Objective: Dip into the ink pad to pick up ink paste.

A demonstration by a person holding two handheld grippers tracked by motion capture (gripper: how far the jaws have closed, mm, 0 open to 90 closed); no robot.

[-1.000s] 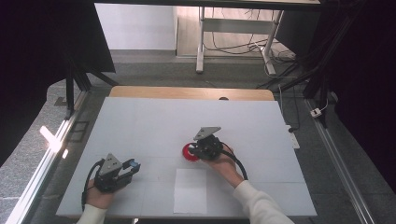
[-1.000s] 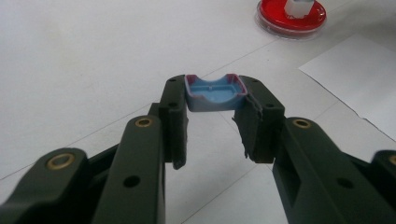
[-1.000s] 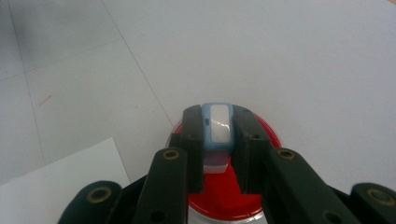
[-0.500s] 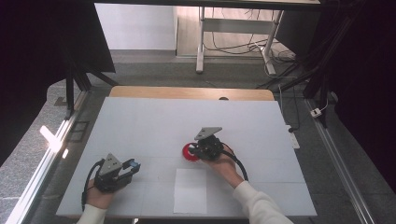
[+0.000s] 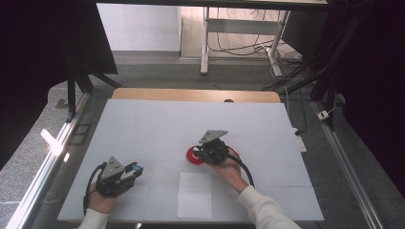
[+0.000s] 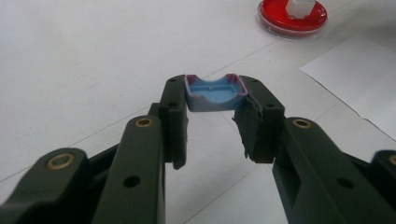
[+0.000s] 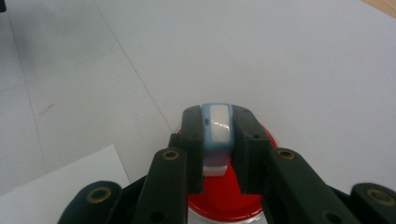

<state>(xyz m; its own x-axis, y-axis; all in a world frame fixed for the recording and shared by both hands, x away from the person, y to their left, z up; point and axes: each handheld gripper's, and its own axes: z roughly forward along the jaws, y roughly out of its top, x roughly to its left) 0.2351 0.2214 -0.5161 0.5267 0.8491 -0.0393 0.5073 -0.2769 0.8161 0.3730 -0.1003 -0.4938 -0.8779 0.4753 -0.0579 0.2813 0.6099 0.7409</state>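
- Blue cap (image 6: pixel 213 94), hollow side up, sits clamped between the tips of the left gripper (image 6: pixel 212 122) above the white table (image 5: pixel 143 129) near its front left corner.
- White sheet (image 5: pixel 195 194) lies between both hands.
- Right gripper (image 7: pixel 217 140) pinches a pale blue block (image 7: pixel 218 126) over the red dish (image 5: pixel 193 155), right of centre.

A white sheet of paper (image 5: pixel 195 194) lies flat near the table's (image 5: pixel 143 124) front edge, about midway along it. A wooden strip (image 5: pixel 196 94) runs along the far edge. Beyond it I see a metal stand (image 5: pixel 206 43) and cables (image 5: pixel 239 45) on the floor.
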